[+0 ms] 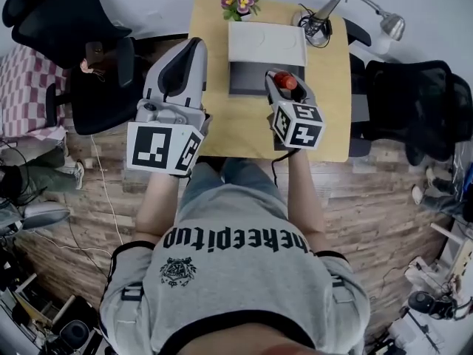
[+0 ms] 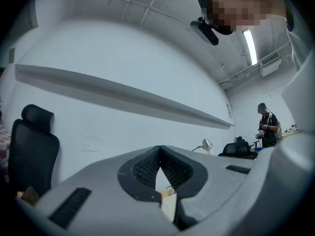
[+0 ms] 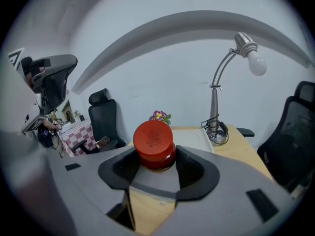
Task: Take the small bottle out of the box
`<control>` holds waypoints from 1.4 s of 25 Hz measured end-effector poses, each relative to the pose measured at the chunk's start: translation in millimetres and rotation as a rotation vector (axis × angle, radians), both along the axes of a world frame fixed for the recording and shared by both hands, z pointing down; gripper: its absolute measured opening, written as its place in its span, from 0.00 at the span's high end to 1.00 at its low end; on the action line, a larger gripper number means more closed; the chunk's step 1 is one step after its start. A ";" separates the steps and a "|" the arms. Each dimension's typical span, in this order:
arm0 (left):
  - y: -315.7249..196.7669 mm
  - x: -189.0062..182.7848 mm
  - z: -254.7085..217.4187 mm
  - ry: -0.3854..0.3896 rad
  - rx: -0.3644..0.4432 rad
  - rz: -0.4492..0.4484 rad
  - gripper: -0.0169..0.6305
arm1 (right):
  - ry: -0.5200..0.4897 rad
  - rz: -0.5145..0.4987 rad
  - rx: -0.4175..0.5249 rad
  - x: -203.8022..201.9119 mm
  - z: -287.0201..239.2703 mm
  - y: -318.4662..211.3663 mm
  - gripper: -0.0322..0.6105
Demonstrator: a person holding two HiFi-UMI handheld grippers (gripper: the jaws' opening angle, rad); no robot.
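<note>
A small bottle with a red cap (image 3: 154, 144) sits clamped between the pads of my right gripper (image 3: 155, 160). In the head view that bottle (image 1: 287, 81) is held in the right gripper (image 1: 285, 87) at the right front corner of the open grey box (image 1: 247, 80), whose white lid (image 1: 266, 43) lies folded back. My left gripper (image 1: 194, 49) is raised at the desk's left edge, beside the box. In the left gripper view it tilts up toward the wall, and its jaws (image 2: 158, 154) are shut tip to tip with nothing held.
The wooden desk (image 1: 329, 102) carries a flower pot (image 1: 239, 4) at the back and a desk lamp (image 1: 369, 9) with coiled cable at the back right. Black office chairs (image 1: 414, 102) stand either side. A person (image 2: 268, 124) stands far off.
</note>
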State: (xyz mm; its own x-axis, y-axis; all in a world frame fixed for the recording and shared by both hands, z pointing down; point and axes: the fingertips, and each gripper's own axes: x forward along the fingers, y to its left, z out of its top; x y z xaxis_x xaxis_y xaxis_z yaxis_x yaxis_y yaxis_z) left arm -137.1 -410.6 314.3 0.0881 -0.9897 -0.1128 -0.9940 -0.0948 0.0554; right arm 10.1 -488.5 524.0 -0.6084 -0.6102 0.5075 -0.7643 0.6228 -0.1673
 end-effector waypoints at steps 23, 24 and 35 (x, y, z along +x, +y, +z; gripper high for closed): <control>12.6 10.6 -32.7 0.014 0.067 0.217 0.97 | -0.033 0.202 0.226 18.7 -110.8 41.6 0.60; 12.9 11.2 -33.1 0.015 0.069 0.224 0.97 | -0.033 0.210 0.237 19.9 -114.7 43.4 0.60; 13.0 15.7 -40.0 0.026 0.083 0.295 0.97 | -0.049 0.294 0.317 30.8 -150.0 60.4 0.61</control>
State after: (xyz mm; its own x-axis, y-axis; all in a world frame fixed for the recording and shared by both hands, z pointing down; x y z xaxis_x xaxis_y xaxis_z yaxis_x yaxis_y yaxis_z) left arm -121.4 -397.6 274.3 0.3662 -0.9092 -0.1980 -0.9212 -0.3842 0.0607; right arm 40.9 -428.1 373.9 -0.4044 -0.8819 0.2424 -0.9126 0.4065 -0.0433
